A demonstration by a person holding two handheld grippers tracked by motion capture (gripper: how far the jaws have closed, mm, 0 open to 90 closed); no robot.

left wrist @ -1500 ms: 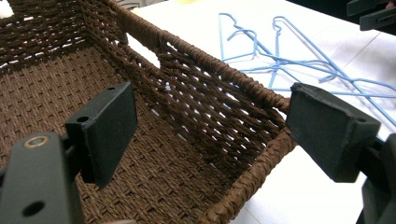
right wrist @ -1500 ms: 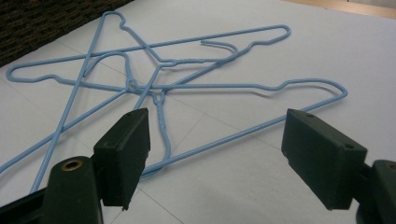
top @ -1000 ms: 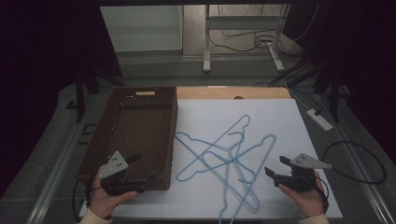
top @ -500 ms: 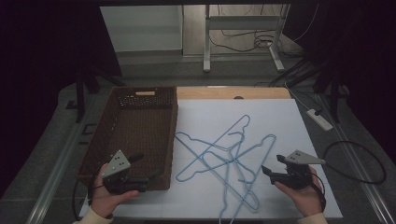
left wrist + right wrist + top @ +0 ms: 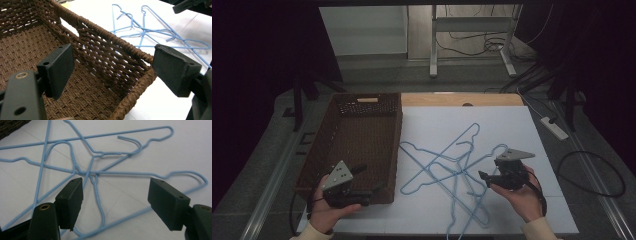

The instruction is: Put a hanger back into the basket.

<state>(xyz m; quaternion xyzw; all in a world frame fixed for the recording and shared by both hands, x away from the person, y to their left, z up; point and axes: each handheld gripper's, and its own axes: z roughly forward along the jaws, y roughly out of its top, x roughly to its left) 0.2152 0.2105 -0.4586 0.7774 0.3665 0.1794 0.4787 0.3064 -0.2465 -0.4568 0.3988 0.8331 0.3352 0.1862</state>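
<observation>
A tangle of blue wire hangers (image 5: 457, 167) lies flat on the white sheet (image 5: 512, 125) covering the desk, just to the 3 o'clock side of the brown wicker basket (image 5: 357, 135). The right gripper (image 5: 484, 176) hovers over the tangle's 4 o'clock edge with its jaws wide, having just closed a little, nothing pressed between them though hanger wires run beneath. The left gripper (image 5: 374, 187) sits at the basket's 6 o'clock corner, jaws spread wide astride the woven rim and gripping nothing.
</observation>
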